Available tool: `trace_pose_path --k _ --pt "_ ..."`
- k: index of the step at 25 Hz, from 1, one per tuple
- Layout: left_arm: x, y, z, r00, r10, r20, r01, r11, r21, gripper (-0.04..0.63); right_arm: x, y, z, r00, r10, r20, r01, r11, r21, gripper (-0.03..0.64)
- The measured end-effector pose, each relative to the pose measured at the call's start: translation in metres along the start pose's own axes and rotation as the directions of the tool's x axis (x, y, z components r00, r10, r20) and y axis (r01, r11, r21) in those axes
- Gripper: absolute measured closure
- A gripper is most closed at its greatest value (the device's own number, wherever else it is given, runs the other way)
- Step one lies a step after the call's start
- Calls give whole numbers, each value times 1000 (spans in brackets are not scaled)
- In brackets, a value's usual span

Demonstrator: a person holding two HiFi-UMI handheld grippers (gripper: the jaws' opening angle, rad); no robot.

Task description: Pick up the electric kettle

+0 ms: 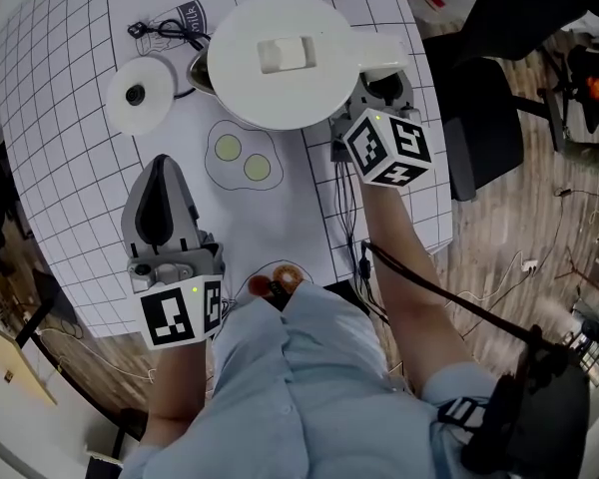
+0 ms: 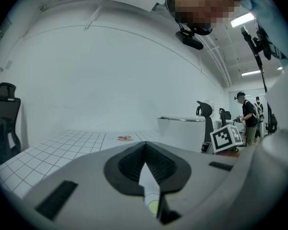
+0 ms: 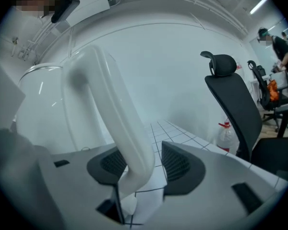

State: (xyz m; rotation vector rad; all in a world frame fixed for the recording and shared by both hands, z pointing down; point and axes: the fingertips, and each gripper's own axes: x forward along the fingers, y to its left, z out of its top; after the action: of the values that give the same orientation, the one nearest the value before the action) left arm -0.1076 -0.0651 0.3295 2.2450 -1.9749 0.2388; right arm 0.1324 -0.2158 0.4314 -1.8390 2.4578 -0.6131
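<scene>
Electric kettle (image 1: 280, 98): smooth, white, round

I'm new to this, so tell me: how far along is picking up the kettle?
Done: the right gripper has the kettle's handle between its open jaws. In hand: the grip, since the pads aren't clamped. Left: lifting the kettle off the table. The left gripper is shut, empty.

Head view: from above, steeply down on table (image 1: 70, 98); kettle (image 1: 285, 58), left gripper (image 1: 161, 165), right gripper (image 1: 383, 86) all in frame. Left gripper view: low, near level across the table, kettle a way off at right. Right gripper view: hard up against kettle handle (image 3: 110, 119). Kettle common to all three.
</scene>
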Motion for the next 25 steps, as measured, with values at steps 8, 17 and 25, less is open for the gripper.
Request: trace_pose_path --k 8,17,25 --pt "-15 -13 8 1000 -3 28 2 1000 16 597 -26 8 6 1000 0 23 1 998 -60 420" --pt "-38 -37 21 996 -1 86 1 1000 6 597 -73 22 6 999 48 5 -47 992 -121 420" --pt "-60 -63 51 986 50 157 -48 999 -20 597 -125 51 43 986 164 12 -158 964 -213 431"
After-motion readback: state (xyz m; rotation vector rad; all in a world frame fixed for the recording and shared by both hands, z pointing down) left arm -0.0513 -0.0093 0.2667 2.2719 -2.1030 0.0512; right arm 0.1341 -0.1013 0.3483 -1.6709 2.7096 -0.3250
